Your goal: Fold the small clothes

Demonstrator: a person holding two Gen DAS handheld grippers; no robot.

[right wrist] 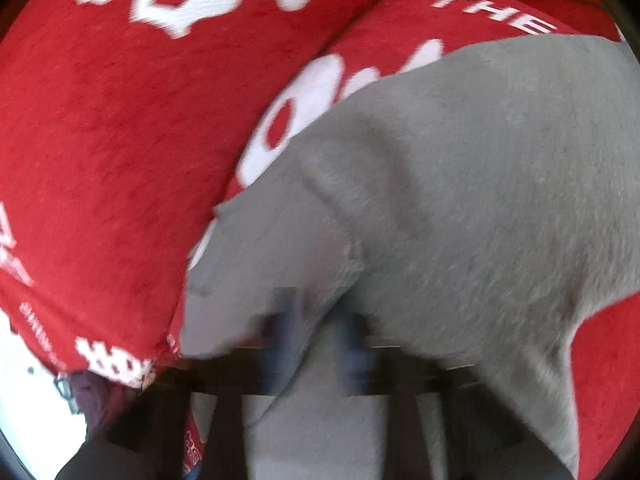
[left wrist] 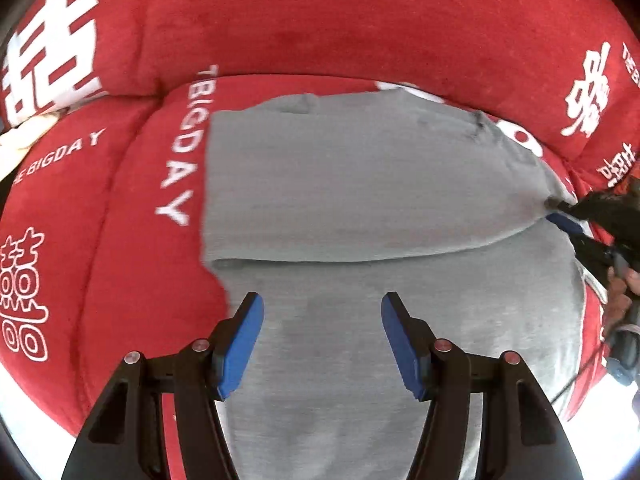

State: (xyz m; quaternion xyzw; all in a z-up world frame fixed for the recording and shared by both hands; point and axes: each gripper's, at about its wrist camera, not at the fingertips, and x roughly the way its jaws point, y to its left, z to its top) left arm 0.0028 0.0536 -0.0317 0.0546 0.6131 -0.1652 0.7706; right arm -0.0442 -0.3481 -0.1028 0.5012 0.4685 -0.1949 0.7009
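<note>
**Grey garment half-folded on a red printed sofa cover**

The largest thing in both views is the red cover (left wrist: 360, 20), plush and printed with white characters and the words "THE BIGDAY"; it wraps the seat cushions and the backrest at the far side. A seam between two seat cushions runs down the left of the left wrist view.

On the seat lies the grey garment (left wrist: 360, 184), spread from the near edge to close under the backrest. Its far part is doubled over the near part — the fold's free edge crosses the cloth from left to right about midway. In the right wrist view the same grey garment (right wrist: 480, 200) fills the right half, with a stitched hem running diagonally across it.

The left gripper (left wrist: 322, 340) hovers over the near part of the cloth, its blue-padded fingers (left wrist: 240, 344) spread wide apart with nothing between them.

The right gripper (left wrist: 560, 208) sits at the right edge of the fold line, its tips pinching the grey cloth there. Its own view is motion-blurred, yet the right gripper (right wrist: 320, 340) shows cloth bunched between its close-set tips.

A hand (left wrist: 622, 292) holds it at the far right.
</note>
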